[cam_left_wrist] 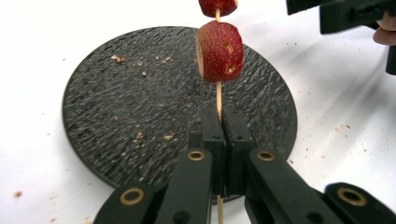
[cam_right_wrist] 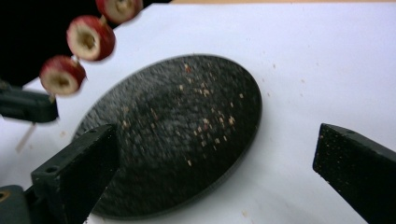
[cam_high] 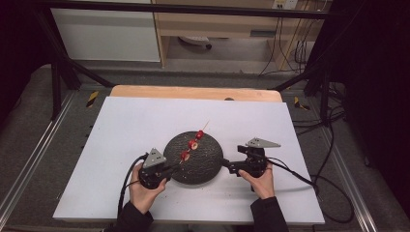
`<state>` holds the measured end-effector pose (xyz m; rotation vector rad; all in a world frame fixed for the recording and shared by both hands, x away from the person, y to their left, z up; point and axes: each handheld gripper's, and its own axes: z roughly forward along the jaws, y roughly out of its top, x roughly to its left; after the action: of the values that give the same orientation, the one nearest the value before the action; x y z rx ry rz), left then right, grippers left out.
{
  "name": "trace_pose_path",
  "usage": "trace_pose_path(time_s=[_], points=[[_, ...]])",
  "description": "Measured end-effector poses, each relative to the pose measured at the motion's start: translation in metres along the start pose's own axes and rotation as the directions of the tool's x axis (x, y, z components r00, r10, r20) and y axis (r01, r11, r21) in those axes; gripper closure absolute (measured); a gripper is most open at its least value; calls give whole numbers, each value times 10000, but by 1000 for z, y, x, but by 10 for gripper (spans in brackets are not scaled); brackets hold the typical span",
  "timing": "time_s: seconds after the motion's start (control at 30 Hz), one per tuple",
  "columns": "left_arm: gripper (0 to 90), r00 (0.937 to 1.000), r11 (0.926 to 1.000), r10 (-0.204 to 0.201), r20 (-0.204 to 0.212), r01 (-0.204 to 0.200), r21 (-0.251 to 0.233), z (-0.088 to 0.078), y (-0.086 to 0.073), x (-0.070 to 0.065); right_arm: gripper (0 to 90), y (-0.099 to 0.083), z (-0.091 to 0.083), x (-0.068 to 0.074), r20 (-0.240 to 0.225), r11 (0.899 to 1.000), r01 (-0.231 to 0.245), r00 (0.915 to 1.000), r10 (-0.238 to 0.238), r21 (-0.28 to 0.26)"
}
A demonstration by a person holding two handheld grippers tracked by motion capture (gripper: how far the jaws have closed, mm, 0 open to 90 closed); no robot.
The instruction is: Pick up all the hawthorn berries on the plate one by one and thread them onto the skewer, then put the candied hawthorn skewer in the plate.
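A thin wooden skewer (cam_high: 193, 144) carrying three red fruit slices hangs tilted over a round black textured plate (cam_high: 205, 164). My left gripper (cam_high: 173, 168) is at the plate's left edge, shut on the skewer's lower end. In the left gripper view the jaws (cam_left_wrist: 225, 122) pinch the stick (cam_left_wrist: 218, 95) just below the nearest slice (cam_left_wrist: 220, 51). My right gripper (cam_high: 227, 166) is at the plate's right edge, open and holding nothing. In the right gripper view its jaws (cam_right_wrist: 217, 149) stand wide apart over the plate (cam_right_wrist: 187, 121), with the slices (cam_right_wrist: 91, 38) at the upper left.
The plate lies on a white sheet (cam_high: 121, 135) over the table, with a wooden strip (cam_high: 193, 92) along its far edge. Crumbs dot the plate (cam_left_wrist: 140, 135) and sheet. Cables (cam_high: 300, 176) trail from both grippers. Metal rails and black frame legs flank the table.
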<state>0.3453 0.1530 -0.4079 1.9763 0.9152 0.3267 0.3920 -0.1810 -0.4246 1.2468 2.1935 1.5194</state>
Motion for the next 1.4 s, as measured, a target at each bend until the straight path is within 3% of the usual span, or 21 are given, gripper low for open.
trace_pose_path(time_s=[0.23,0.4,0.6,0.73,1.03,1.4], points=[[885,9995,9981,323,-11,-322,519,-5,7,7,7,-14,-9,-9,64,9963,428,9990,-434,749],[886,9989,9959,475,-53,-470,772,-9,16,15,7,-23,-18,-15,-256,9944,694,9974,-676,803],[886,9983,9924,583,23,-582,1084,-10,25,20,7,-34,-27,-21,-268,9876,1025,9946,-1000,1186],[885,9976,9894,686,21,-683,1285,-8,31,22,10,-40,-32,-26,-200,9883,916,9958,-899,1218],[885,9965,9766,835,42,-827,1984,6,41,27,7,-49,-40,-33,12,9885,767,9970,-775,1304],[885,9971,9573,765,4,-735,2795,29,39,31,8,-53,-43,-32,63,9871,798,9967,-815,1390]])
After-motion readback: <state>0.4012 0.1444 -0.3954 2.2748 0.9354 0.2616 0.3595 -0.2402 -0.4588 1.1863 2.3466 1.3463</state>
